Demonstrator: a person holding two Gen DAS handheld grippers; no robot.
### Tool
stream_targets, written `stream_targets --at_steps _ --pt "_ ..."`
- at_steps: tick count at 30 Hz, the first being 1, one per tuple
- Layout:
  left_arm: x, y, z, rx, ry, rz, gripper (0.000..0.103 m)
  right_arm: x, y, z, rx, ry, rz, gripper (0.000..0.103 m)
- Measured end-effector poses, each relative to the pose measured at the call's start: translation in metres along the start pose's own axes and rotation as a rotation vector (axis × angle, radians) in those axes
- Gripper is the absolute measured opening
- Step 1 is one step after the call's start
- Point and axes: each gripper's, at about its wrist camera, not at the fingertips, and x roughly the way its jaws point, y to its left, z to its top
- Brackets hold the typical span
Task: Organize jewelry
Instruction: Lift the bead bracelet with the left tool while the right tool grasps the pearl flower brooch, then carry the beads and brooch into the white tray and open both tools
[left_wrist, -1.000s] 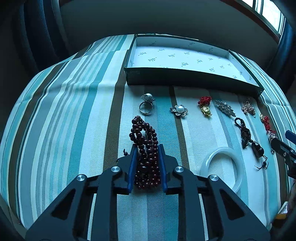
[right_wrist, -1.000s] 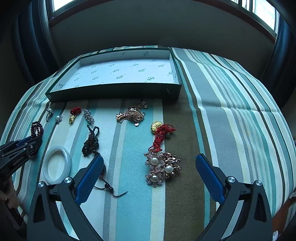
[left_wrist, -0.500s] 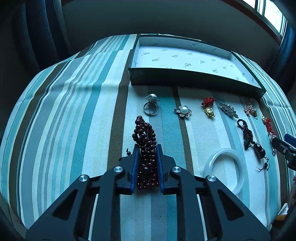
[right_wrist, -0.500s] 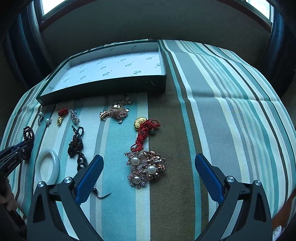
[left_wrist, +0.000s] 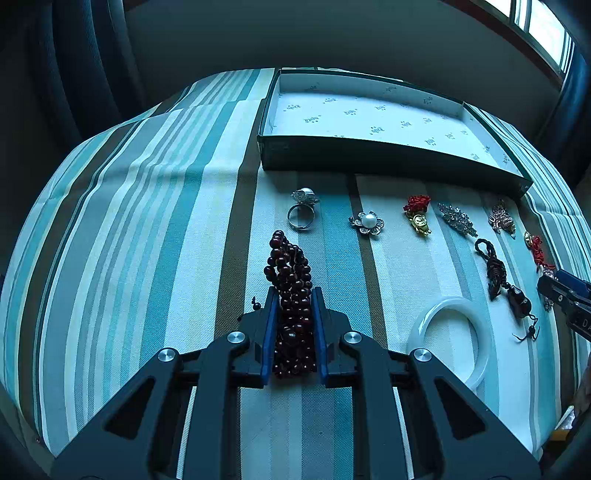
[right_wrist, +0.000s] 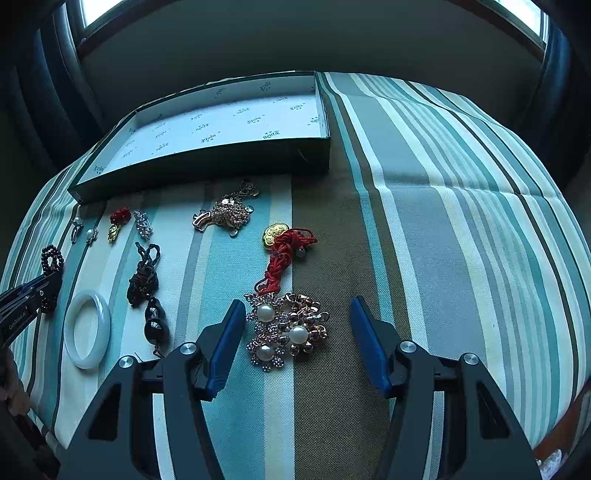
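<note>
On the striped desk (left_wrist: 155, 236), both claws are working the jewelry in front of the empty box (left_wrist: 369, 155).

Left claw (left_wrist: 293, 295) is clamped narrow on the bundled dark-red bead strand (left_wrist: 290, 266); right claw (right_wrist: 297, 314) sits half-wide, its jaws just closing around the pearl brooch cluster (right_wrist: 286, 332) without pressing it yet. To do this well, I'd centre the brooch between the blue pads, squeeze on its solid body rather than the loose chain or red cord (right_wrist: 282, 258), and lift gently so nothing snags. The box lining carries a small repeated printed mark, too small to read; lettering on the left claw's side is only partly legible.
</note>
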Motion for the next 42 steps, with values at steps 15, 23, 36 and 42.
stream_targets --at_steps 15,23,36,42 --pt "0.000 0.000 0.000 0.001 -0.001 0.000 0.017 -0.008 0.001 -0.003 -0.011 -0.027 0.029 0.042" --pt "0.000 0.000 0.000 0.001 -0.001 0.000 0.017 -0.014 0.004 -0.001 -0.034 -0.042 0.028 0.039" --pt "-0.003 0.001 0.006 0.005 -0.011 0.002 0.013 -0.021 0.002 0.001 -0.031 -0.070 0.036 0.039" --pt "-0.008 0.000 0.008 0.006 -0.025 0.003 0.012 -0.027 0.002 0.004 -0.031 -0.084 0.041 0.039"
